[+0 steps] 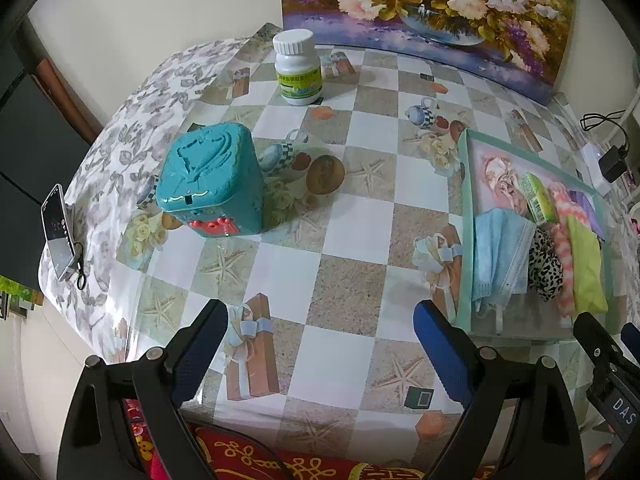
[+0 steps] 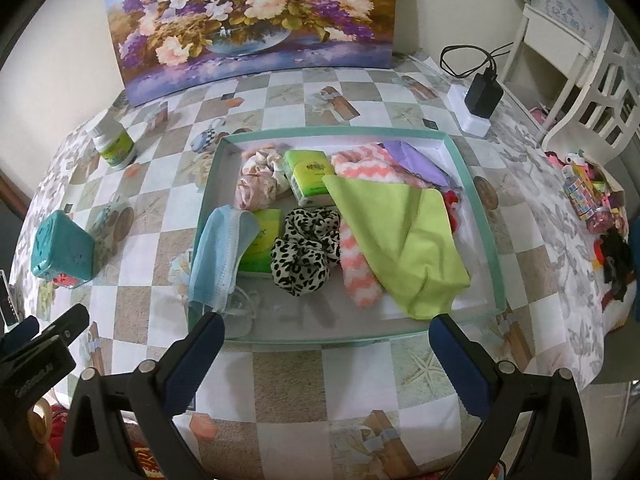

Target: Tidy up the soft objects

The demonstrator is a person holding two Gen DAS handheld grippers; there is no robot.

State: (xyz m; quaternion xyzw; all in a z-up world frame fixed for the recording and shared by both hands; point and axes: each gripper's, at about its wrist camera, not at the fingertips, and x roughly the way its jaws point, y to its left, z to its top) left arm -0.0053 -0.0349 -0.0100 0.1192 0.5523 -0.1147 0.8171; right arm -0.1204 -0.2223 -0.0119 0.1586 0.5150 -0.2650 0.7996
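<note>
A shallow teal-rimmed box (image 2: 340, 133) on the checkered table holds soft things: a blue face mask (image 2: 224, 248) draped over its left wall, a leopard scrunchie (image 2: 306, 254), a lime cloth (image 2: 400, 240), a pink zigzag sock (image 2: 354, 268), a pink floral scrunchie (image 2: 256, 184), a purple cloth (image 2: 416, 160) and two green tissue packs (image 2: 310, 176). The box also shows at the right of the left wrist view (image 1: 464, 216). My right gripper (image 2: 326, 352) is open and empty just before the box's near rim. My left gripper (image 1: 320, 344) is open and empty over bare table.
A teal tin (image 1: 212, 184) and a white pill bottle (image 1: 298, 68) stand on the left half of the table. A flower painting (image 2: 248, 20) leans at the back. A charger and power strip (image 2: 478, 100) sit back right. A phone (image 1: 58, 232) stands at the left edge.
</note>
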